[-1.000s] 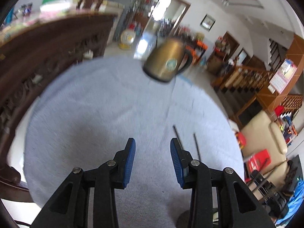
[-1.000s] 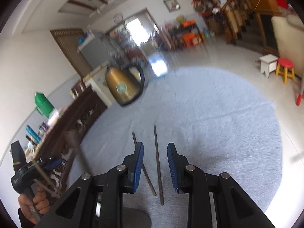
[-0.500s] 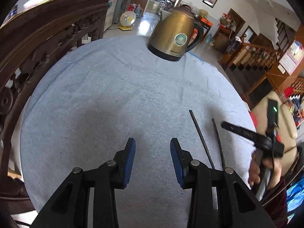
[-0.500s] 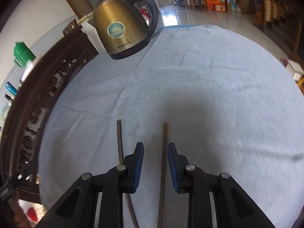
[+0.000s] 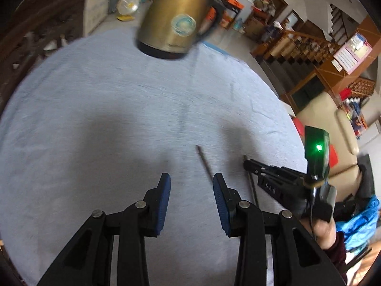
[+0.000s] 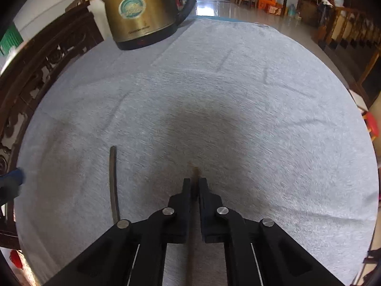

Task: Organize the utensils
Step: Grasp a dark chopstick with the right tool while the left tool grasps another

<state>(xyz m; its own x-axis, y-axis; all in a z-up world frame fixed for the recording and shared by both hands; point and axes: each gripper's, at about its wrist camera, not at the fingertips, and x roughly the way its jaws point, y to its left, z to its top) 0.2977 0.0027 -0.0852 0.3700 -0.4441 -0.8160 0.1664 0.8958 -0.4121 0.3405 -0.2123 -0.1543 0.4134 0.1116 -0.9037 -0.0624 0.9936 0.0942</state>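
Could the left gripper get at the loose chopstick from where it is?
Probably yes. The left gripper is open, and the loose chopstick lies flat on the cloth just ahead of its right finger. Nothing sits between; the right gripper is busy on the other chopstick.

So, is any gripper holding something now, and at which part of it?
The right gripper is shut on one chopstick, close to its far tip, which pokes out past the fingers. The left gripper is open, holding nothing.

Floor point(image 6: 212, 2): glossy tiles reflecting daylight ahead of me.
Staircase point(image 5: 307, 45): wooden railing, my right.
Sofa point(image 5: 326, 116): cream, beside it.
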